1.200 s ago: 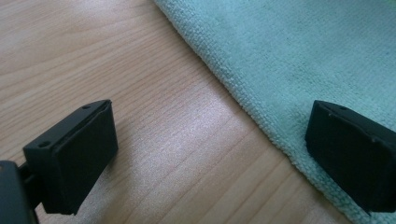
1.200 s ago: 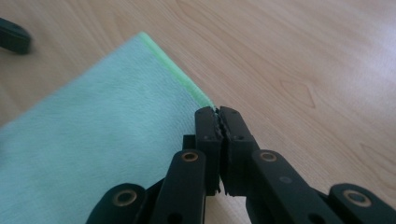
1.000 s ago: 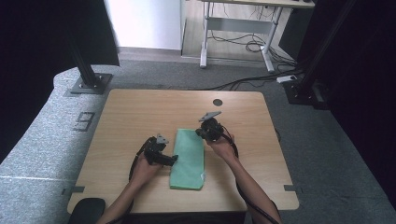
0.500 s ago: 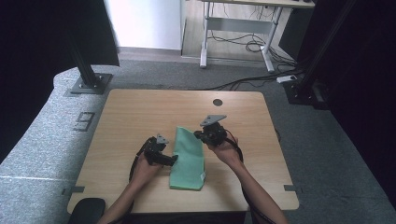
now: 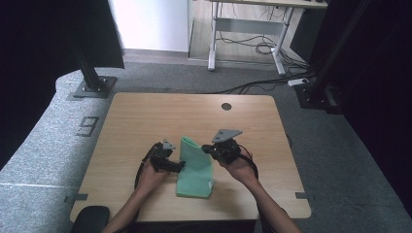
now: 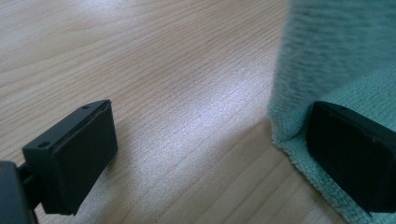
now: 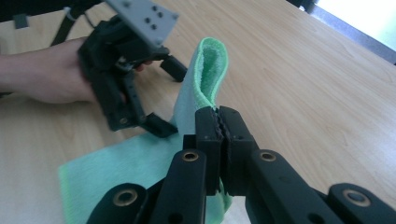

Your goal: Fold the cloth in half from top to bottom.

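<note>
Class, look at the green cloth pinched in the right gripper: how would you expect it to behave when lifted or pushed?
Probably floppy: the cloth curls over above the shut right gripper while its rest lies flat. Likely light, since one pinched edge lifts it. Its fuzzy pile suggests it would bunch rather than slide on the table.

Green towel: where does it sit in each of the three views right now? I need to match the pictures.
High view: green towel lies at the table's near centre, its far end lifted, between the two grippers.
Left gripper view: along the right edge, a lifted fold standing above the flat part.
Right gripper view: centre, rising from the shut right gripper.
Shared landmark: the left gripper beside the towel, also upper left in the right gripper view.
</note>
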